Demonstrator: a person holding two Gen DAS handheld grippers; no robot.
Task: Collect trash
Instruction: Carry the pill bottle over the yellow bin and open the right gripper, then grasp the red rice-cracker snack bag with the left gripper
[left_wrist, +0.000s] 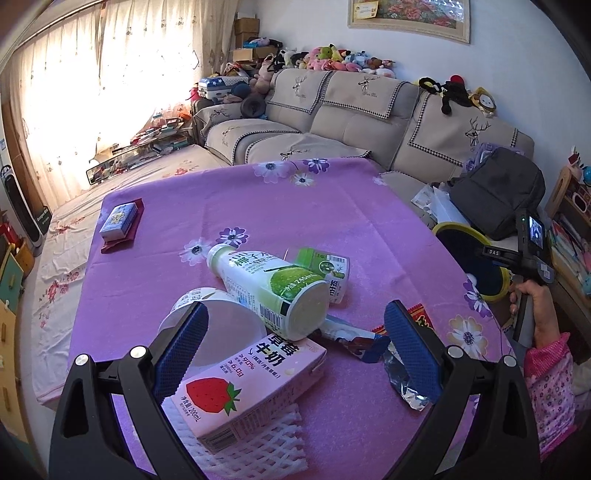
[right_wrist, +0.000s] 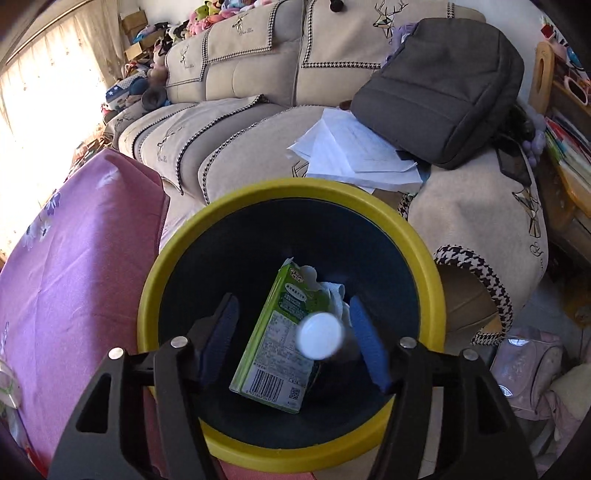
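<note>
Yellow-rimmed bin (right_wrist: 155, 291) holding green carton (right_wrist: 273, 347), right view only, both tools apart, empty.

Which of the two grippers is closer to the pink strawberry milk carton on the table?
Left. The left gripper hovers open right over the strawberry milk carton, which lies between its fingers. The right gripper is off the table's edge, open above the yellow-rimmed bin.

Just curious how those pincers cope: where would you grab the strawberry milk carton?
Across its two long side faces, coming from above. The strawberry milk carton lies flat on white foam netting, its sides flat and parallel, already between the left gripper's open jaws.
</note>
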